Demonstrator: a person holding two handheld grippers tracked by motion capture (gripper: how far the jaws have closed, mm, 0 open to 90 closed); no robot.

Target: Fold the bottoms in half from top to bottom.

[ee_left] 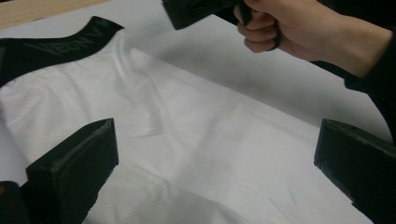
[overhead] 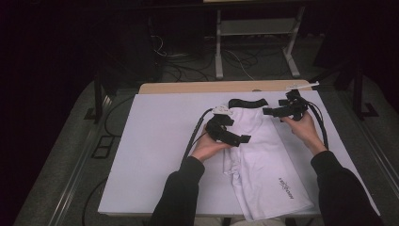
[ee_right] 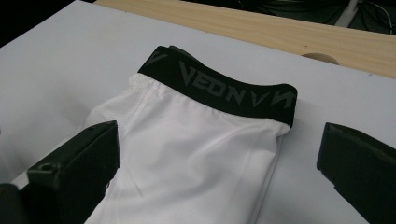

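Observation:
A white pair of sports shorts (overhead: pixel 263 160) with a black lettered waistband (overhead: pixel 247 102) lies folded lengthways on the white table top (overhead: pixel 155 141), waistband at the far end. My left gripper (overhead: pixel 237 139) hovers over the shorts' left edge, open, with white cloth (ee_left: pixel 205 140) between its spread jaws. My right gripper (overhead: pixel 272 111) hangs just right of the waistband, open, pointing left toward it. In the right gripper view the waistband (ee_right: pixel 224 88) and white cloth (ee_right: pixel 196 158) lie ahead of the wide-set jaws. The right hand (ee_left: pixel 299 28) and its gripper (ee_left: pixel 201 10) appear in the left gripper view.
A wooden strip (overhead: pixel 221 86) runs along the table's far edge. Beyond it stand a metal frame (overhead: pixel 256 42) and loose cables (overhead: pixel 188 61) on the floor. Black cables (overhead: pixel 195 132) trail from both grippers across the table.

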